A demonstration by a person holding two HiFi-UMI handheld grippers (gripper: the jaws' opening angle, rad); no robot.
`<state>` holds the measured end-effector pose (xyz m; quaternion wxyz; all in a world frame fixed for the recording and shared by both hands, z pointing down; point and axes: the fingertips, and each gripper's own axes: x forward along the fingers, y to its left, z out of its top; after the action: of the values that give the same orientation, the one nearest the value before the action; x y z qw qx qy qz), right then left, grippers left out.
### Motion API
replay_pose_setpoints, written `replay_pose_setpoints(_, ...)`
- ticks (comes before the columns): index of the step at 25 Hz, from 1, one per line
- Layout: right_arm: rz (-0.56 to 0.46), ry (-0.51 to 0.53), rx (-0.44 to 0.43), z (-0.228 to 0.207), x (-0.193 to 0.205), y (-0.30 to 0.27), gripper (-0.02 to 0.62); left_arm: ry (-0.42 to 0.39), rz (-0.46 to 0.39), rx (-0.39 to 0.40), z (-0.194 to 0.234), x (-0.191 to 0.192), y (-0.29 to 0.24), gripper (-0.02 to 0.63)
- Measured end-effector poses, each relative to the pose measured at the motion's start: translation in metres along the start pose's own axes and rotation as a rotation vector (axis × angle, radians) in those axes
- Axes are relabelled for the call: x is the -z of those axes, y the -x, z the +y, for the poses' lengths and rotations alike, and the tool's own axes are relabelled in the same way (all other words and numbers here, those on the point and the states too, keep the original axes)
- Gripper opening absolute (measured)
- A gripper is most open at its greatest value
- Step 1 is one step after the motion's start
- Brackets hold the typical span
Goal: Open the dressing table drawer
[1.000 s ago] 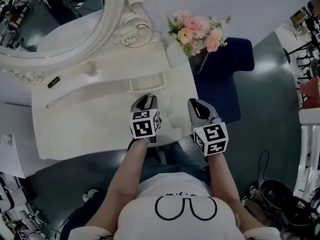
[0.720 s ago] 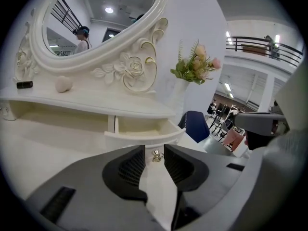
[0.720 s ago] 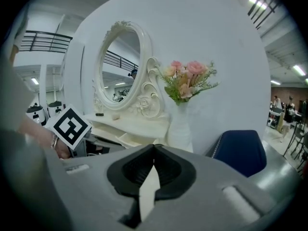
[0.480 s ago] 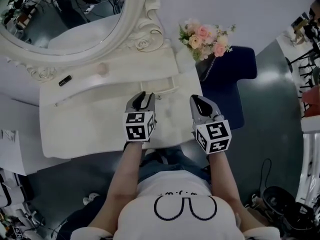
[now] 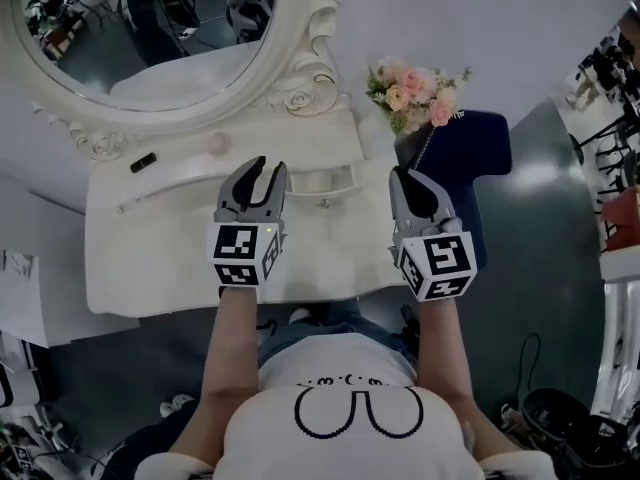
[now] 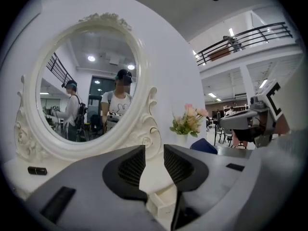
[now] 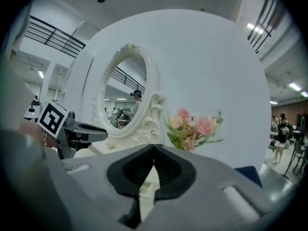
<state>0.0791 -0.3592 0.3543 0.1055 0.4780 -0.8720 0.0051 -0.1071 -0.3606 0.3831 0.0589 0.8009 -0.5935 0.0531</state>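
Observation:
The white dressing table (image 5: 170, 258) carries a small drawer (image 5: 326, 180) under the mirror; it stands pulled out, its knob toward me. The same drawer (image 6: 161, 202) shows low between the jaws in the left gripper view. My left gripper (image 5: 265, 169) hovers over the tabletop just left of the drawer, open, with nothing between its fingers (image 6: 154, 150). My right gripper (image 5: 405, 176) hangs at the table's right edge, right of the drawer, with its jaws shut on nothing (image 7: 154, 147).
An oval carved mirror (image 5: 150, 38) stands at the back, and a vase of pink flowers (image 5: 420, 93) sits at the back right corner. A small black object (image 5: 143, 162) and a thin white stick (image 5: 160, 196) lie on the left. A navy stool (image 5: 465, 158) stands to the right.
My left gripper has moved left, off the drawer's front, and now stands beside it. The right gripper has barely moved. The head view has tipped up and shows more of the mirror.

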Motion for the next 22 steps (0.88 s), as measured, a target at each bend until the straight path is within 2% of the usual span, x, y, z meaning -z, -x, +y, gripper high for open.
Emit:
replay_pose_setpoints(5,-0.091,0.049,0.019,0.000,-0.040,0.007,0.002,-0.040,-0.102,-0.015,0.009,-0.042,0.008,0.078)
replay_pose_setpoints(8,-0.128,0.077,0.030,-0.001,-0.057,0.013,0.002,-0.081,-0.143,-0.029,0.011,-0.060,0.012,-0.002)
replay_pose_setpoints(11,-0.155,0.086,0.032,-0.002,-0.071,0.018,0.002,-0.115,-0.184,-0.030,0.012,-0.080,0.017,-0.002)
replay_pose_setpoints(15,-0.182,0.084,0.031,-0.002,-0.084,0.022,0.002,-0.114,-0.240,-0.033,0.013,-0.102,0.021,-0.002)
replay_pose_setpoints(22,-0.206,0.101,0.057,-0.004,-0.092,0.025,0.002,-0.116,-0.281,-0.026,0.013,-0.114,0.024,-0.002)
